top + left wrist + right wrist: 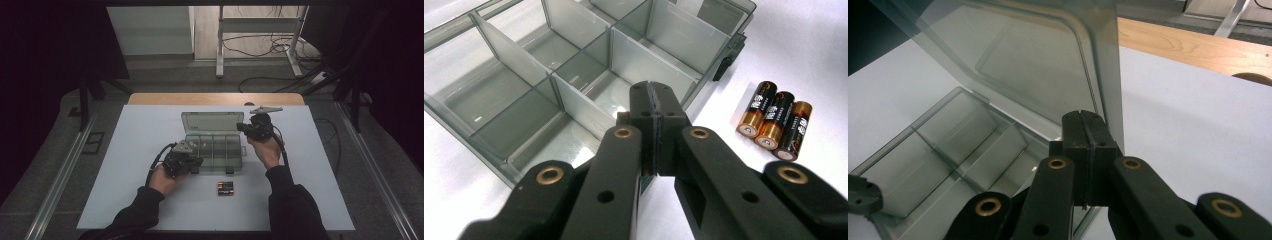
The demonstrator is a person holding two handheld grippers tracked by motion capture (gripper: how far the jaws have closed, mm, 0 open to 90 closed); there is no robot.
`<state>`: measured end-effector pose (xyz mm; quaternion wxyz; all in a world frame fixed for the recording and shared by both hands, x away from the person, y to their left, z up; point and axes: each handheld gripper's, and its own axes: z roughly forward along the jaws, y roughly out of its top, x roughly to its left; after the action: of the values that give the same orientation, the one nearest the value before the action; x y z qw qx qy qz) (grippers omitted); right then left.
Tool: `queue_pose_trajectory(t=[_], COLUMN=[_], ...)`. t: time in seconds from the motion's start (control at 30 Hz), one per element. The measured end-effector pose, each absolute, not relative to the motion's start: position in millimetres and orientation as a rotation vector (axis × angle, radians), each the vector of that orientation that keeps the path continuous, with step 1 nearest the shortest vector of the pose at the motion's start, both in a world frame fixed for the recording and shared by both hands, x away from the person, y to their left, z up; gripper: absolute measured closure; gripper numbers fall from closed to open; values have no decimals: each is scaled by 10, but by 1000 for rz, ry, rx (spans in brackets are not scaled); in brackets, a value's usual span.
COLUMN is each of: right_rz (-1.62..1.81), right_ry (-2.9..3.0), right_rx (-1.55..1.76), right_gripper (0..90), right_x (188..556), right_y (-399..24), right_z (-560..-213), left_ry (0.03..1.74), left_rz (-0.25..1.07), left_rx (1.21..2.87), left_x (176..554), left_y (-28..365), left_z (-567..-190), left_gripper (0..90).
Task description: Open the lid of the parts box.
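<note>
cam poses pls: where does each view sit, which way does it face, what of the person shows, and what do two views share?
High view: above the person's side, facing forward and down on the table; forearms, left hand-held gripper, right hand-held gripper.
Left gripper view: along its shut jaws, toward the organizer box and batteries.
Right gripper view: along its shut jaws, at the raised lid.
Shared: high and left see the batteries.

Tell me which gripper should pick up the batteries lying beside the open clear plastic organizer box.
Left. The left gripper sits by the box's near edge, with the three black-and-gold batteries close beside its shut jaws. The right gripper is up at the raised lid of the clear plastic organizer box, farther from them.
</note>
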<state>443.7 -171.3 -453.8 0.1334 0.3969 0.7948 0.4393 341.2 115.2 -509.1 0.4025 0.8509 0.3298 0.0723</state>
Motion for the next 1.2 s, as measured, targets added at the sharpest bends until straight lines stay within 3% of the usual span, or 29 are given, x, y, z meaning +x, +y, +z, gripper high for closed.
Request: queue_pose_trajectory(t=[1.2], right_rz=[1220], right_ry=[2277], right_rx=[1260], right_gripper=[889], right_x=[4723], right_y=[-1715], right_z=[-4665], left_ry=[817], left_rz=[188], left_rx=[2158], left_x=[3420], left_y=[1154], left_z=[-5087], left_gripper=[894])
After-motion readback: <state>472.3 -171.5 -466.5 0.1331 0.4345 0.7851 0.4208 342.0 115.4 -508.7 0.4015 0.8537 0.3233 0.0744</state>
